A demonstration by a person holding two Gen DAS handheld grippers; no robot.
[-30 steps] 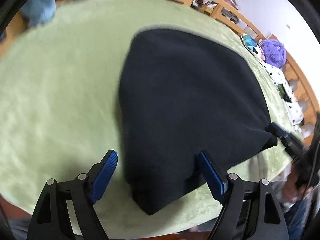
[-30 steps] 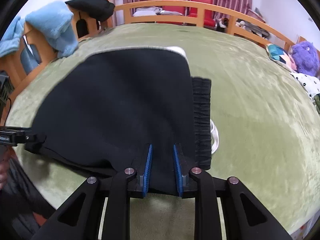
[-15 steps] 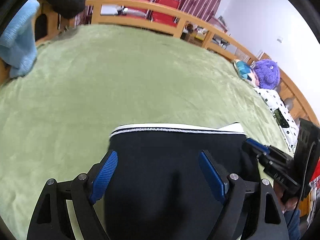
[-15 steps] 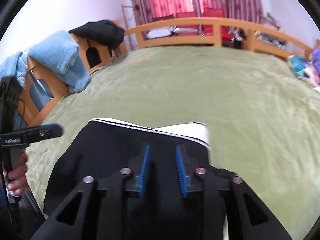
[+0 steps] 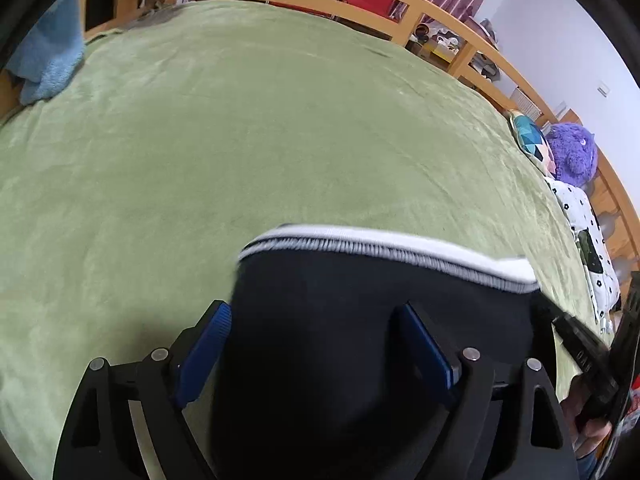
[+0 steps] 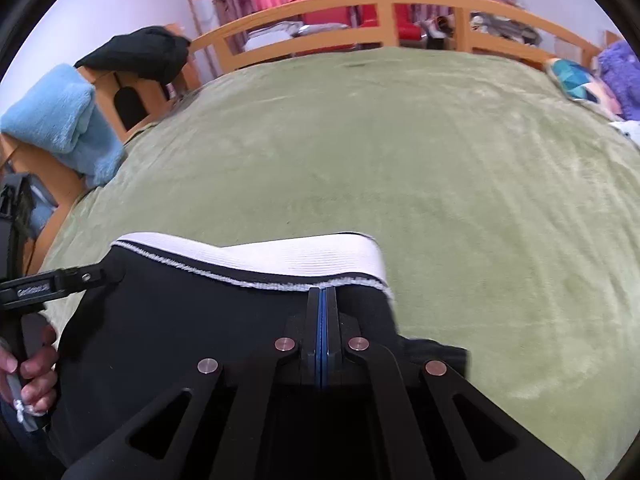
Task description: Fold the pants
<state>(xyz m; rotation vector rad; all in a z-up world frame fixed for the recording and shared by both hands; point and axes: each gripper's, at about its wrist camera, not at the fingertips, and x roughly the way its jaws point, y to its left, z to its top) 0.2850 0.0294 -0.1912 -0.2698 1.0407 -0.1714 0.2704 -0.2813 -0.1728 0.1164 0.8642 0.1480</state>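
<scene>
Black pants (image 5: 360, 280) lie folded on the green blanket (image 5: 280, 120), their white-lined waistband (image 5: 380, 242) forming the far edge. My left gripper (image 5: 312, 312) hovers over the near left part; its jaws are opening, the cloth spreads between the blue pads and neither presses on it. In the right wrist view the pants (image 6: 180, 320) and waistband (image 6: 280, 258) fill the lower left. My right gripper (image 6: 321, 292) is shut, pads meeting just behind the waistband; no cloth shows between them. The right gripper's finger (image 5: 576, 344) shows at the left view's right edge.
A blue towel (image 6: 60, 120) and a black garment (image 6: 140, 56) hang on wooden furniture at the left. A wooden rail (image 6: 400, 0) borders the bed's far side. A purple plush (image 5: 572, 156) and a patterned cushion (image 5: 528, 140) lie at right. A hand (image 6: 32, 364) grips the left tool.
Both grippers drew back toward the near edge, so the waistband now lies just ahead of them. The right jaws went from slightly apart to shut. The left jaws stayed wide.
</scene>
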